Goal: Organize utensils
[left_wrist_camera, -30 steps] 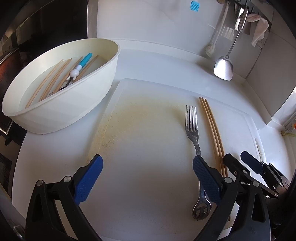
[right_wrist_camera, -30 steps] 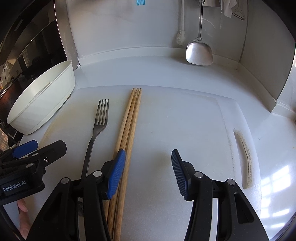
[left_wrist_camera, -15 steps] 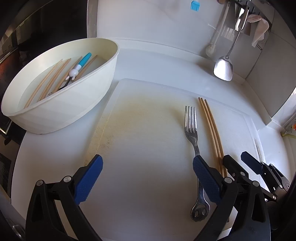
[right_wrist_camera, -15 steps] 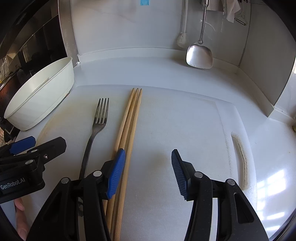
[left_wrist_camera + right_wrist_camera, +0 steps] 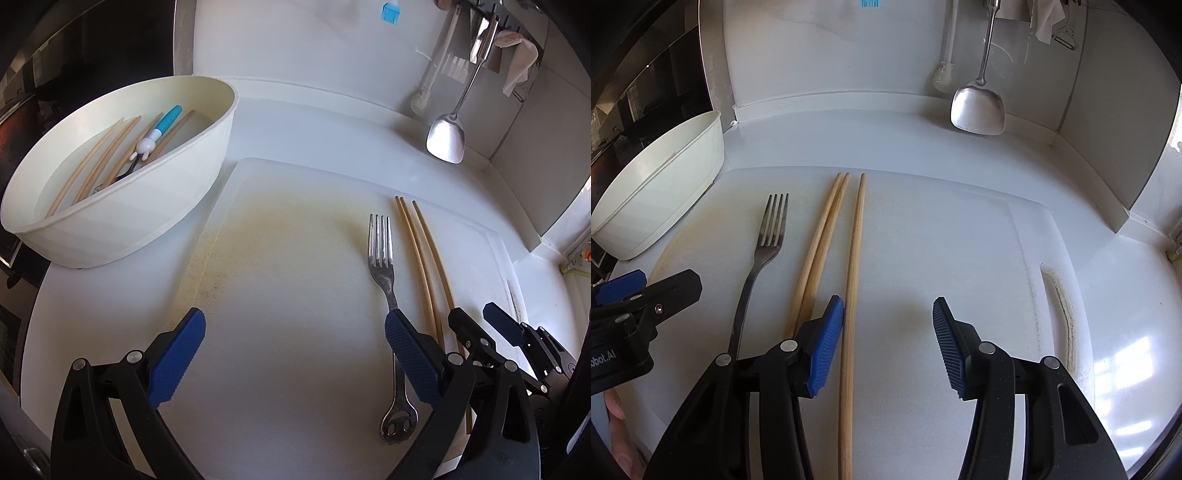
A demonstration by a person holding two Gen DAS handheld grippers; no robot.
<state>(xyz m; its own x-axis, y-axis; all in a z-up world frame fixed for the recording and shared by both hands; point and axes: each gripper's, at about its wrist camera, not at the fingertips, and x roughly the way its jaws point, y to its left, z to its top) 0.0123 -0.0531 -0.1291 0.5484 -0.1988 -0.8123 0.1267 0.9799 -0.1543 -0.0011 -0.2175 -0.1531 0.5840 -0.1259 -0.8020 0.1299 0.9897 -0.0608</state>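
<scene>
A steel fork and three wooden chopsticks lie on a white cutting board. One chopstick lies apart from the other two, just inside my right gripper's left pad. My right gripper is open and empty, low over the board. My left gripper is open and empty; its right pad sits over the fork handle. A cream oval tub at the left holds several chopsticks and a blue-handled utensil.
A steel spatula and a white brush hang on the back wall. The board has a handle slot at its right side. The wall corner rises at the right.
One chopstick has split off to the right from the other two. My right gripper's left pad now sits between them. The left gripper has barely moved.
</scene>
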